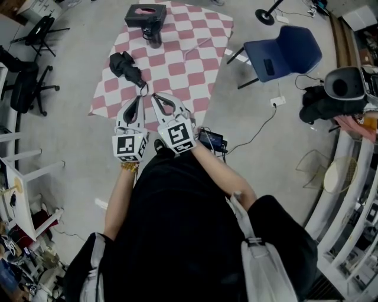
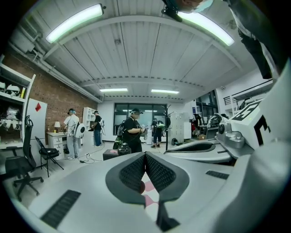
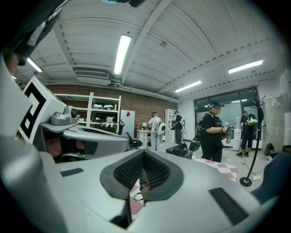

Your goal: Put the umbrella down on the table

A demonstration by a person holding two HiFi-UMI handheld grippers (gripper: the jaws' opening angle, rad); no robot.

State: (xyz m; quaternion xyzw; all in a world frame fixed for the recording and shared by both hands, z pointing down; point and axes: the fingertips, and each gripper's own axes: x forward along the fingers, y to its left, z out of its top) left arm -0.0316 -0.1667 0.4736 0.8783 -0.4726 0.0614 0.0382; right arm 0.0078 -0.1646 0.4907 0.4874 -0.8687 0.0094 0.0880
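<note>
As seen from the head view, shows the folded black umbrella point(image 1: 126, 66) already lying flat on the checkered tabletop point(image 1: 201, 41), toward its left side, with the wrist strap point(image 1: 143, 89) trailing toward the near edge. Places the left tool point(image 1: 141, 98) and the right tool point(image 1: 155, 97) side by side at that near edge, tips close to the strap; cannot settle contact from above. Shows both tools closed, pads meeting at the tips in each gripper view, with nothing clamped. Gives only checkered cloth through the gap below the left pads, and only the umbrella's dark end and strap beyond the right pads. Reads, as a judgement, as the close of the task: put-down done, release done, withdrawal pending. Calls next for drawing both tools straight back toward the body, without hooking the strap or dragging the umbrella toward the edge. Leaves the black box point(image 1: 145, 14) and dark cylinder point(image 1: 153, 36) at the far end untouched.
</note>
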